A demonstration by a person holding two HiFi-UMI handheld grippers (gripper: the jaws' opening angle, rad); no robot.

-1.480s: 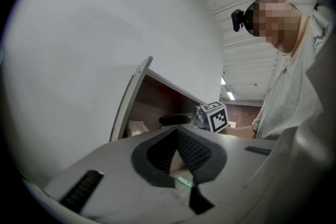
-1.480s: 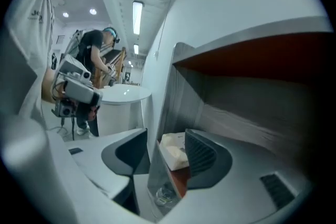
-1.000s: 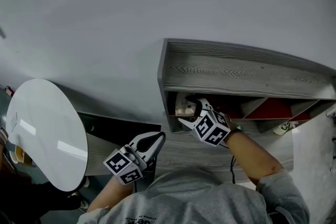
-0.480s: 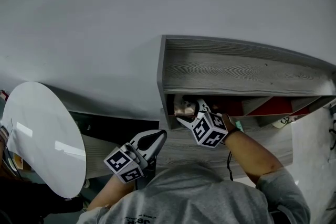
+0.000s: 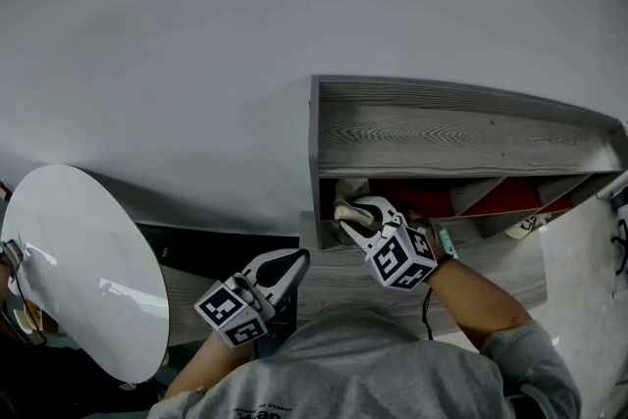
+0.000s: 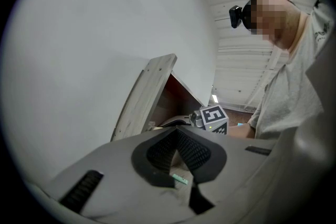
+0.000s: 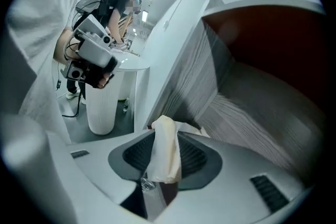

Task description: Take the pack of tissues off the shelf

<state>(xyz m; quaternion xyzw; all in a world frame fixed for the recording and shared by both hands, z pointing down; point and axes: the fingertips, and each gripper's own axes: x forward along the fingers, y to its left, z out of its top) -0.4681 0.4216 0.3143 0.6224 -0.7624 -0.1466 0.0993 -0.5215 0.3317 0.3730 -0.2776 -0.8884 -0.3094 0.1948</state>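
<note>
The pack of tissues, pale cream and soft, sits at the left end of the grey wooden shelf, at the mouth of its lower compartment. My right gripper reaches into that opening and its jaws are closing, with the pack pinched between the dark pads and bulging past the tips. My left gripper hangs low in front of the shelf, left of the right one. Its pads meet at the tips and hold nothing.
The shelf compartment has a red back panel and slanted dividers. A round white table top stands at the far left on a white pedestal. A person holding a device stands beyond it. A pale wall fills the top of the head view.
The right gripper's jaws have closed in from wide open onto the tissue pack, and the pack now stands at the compartment's front edge. The left gripper has hardly moved.
</note>
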